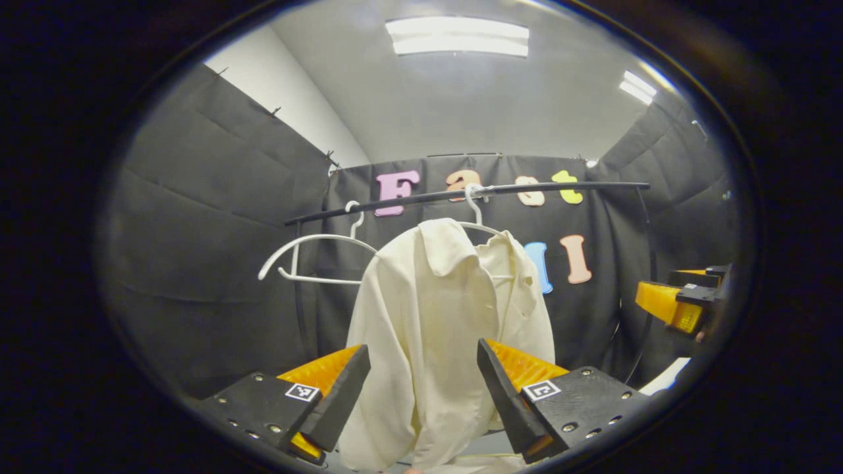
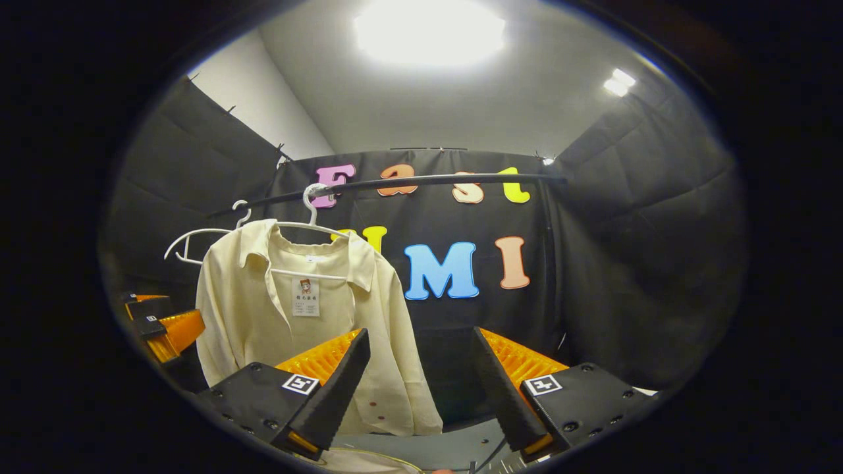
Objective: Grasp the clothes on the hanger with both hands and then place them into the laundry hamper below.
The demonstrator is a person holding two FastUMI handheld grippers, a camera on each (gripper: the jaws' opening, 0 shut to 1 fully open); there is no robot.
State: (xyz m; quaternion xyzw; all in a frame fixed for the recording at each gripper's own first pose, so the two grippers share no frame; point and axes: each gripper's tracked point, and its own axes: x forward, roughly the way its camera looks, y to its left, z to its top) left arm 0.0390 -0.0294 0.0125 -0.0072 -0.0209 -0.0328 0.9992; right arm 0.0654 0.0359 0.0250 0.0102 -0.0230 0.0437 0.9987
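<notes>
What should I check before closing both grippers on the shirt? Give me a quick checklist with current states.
1. Shirt hangs on its hanger from the rail: ok.
2. Left gripper open, shirt between its fingers in the left gripper view: ok.
3. Right gripper open: ok.
4. Right gripper lined up on the shirt: not ok, the shirt sits left of its gap.
5. Either gripper touching cloth: cannot tell.
6. Second hanger is bare and beside the shirt: ok.
</notes>
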